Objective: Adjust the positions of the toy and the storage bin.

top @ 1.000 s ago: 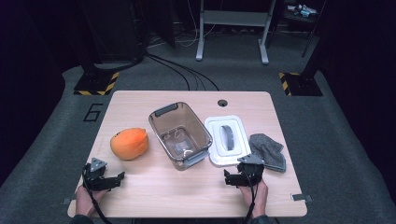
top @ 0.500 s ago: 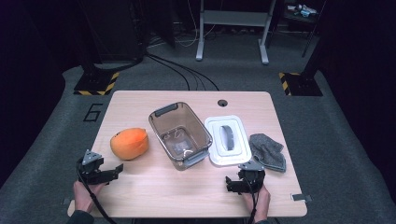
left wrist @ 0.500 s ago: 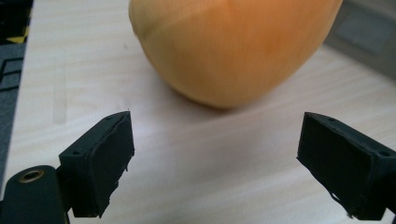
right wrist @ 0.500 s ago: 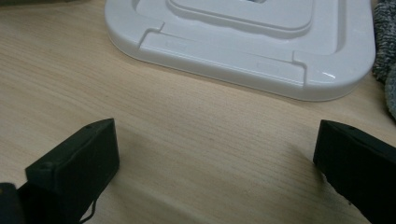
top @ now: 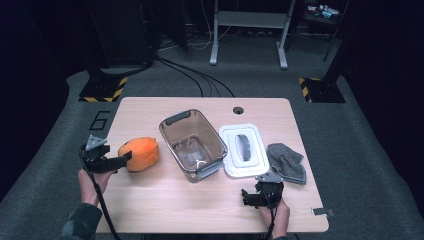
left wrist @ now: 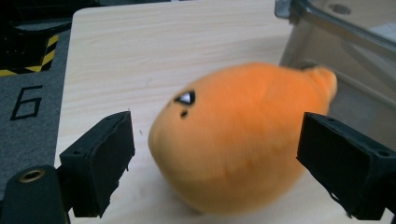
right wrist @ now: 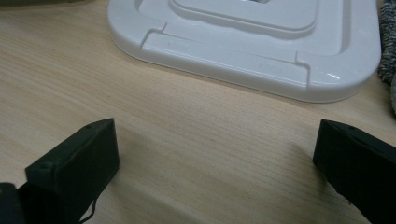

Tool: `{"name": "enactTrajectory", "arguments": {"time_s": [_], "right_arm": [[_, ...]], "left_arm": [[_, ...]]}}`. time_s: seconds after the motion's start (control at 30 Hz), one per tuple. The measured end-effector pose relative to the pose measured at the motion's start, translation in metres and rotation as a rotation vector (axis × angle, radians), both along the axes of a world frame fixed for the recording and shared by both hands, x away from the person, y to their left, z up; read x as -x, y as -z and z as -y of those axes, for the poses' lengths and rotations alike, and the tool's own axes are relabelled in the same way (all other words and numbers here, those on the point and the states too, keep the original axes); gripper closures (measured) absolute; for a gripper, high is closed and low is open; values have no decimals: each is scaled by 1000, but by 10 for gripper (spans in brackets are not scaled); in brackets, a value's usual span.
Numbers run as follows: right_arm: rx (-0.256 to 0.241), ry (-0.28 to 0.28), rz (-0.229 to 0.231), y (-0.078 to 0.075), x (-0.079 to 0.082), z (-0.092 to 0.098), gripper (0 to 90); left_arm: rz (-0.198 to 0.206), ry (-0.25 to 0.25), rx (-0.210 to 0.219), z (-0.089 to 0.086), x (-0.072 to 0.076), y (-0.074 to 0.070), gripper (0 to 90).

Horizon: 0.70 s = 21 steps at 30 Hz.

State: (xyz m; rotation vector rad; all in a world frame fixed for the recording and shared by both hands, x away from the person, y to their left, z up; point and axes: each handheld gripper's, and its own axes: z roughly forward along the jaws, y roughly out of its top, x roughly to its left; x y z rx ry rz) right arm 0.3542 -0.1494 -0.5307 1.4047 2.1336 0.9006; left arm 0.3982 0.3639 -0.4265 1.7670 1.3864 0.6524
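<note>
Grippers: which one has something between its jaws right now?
The left gripper: its open jaws flank the orange plush toy. The right gripper has bare table between its jaws.

The surface (top: 165, 200) under my hands is pale wood, matt, with a fine straight grain. The orange toy (left wrist: 233, 140) between my left tool's jaws is soft plush, fuzzy and dull. My left tool (left wrist: 215, 163) and right tool (right wrist: 215, 163) both have matt black plastic jaws. The bin (top: 172, 131) is clear, smoky plastic with a slight shine. The white lid (right wrist: 261, 51) is smooth, glossy plastic. The grey cloth (top: 287, 161) looks rough and nubbly.
</note>
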Motion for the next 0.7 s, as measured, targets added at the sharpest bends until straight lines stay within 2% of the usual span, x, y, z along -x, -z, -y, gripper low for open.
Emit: {"name": "enactTrajectory", "arguments": {"time_s": [0.03,0.07,0.13,0.17,0.2,0.23,0.27,0.3,0.37,0.43,0.47,0.5,0.53,0.57,0.7], "right_arm": [[1,-3,-1,0,0,0,0],[1,-3,-1,0,0,0,0],[1,-2,-1,0,0,0,0],[1,-3,-2,0,0,0,0],[1,-2,-1,0,0,0,0],[1,-2,-1,0,0,0,0],[1,-2,-1,0,0,0,0],[1,-3,-1,0,0,0,0],[1,-2,-1,0,0,0,0],[2,-4,-1,0,0,0,0],[1,-3,-1,0,0,0,0],[1,-3,-1,0,0,0,0],[0,-3,-2,0,0,0,0],[0,-3,-2,0,0,0,0],[0,-10,-1,0,-1,1,0]], "left_arm": [[-12,-12,10,2,-11,-4,110],[-12,-12,10,2,-11,-4,110],[-25,-35,16,4,-23,-5,108],[-41,-47,61,5,-33,-4,107],[-58,-57,61,7,-38,-2,107],[-58,-57,61,7,-38,-2,107],[-107,-51,57,12,-46,4,107],[-126,-51,47,15,-49,9,108],[-157,-24,70,19,-50,20,108],[-178,-19,39,24,-46,32,109],[-178,-19,39,24,-46,32,110],[-174,-25,71,25,-42,40,110],[-186,-25,77,25,-38,44,120],[-176,-33,80,24,-33,47,134],[-167,-32,58,27,-25,49,239]]}}
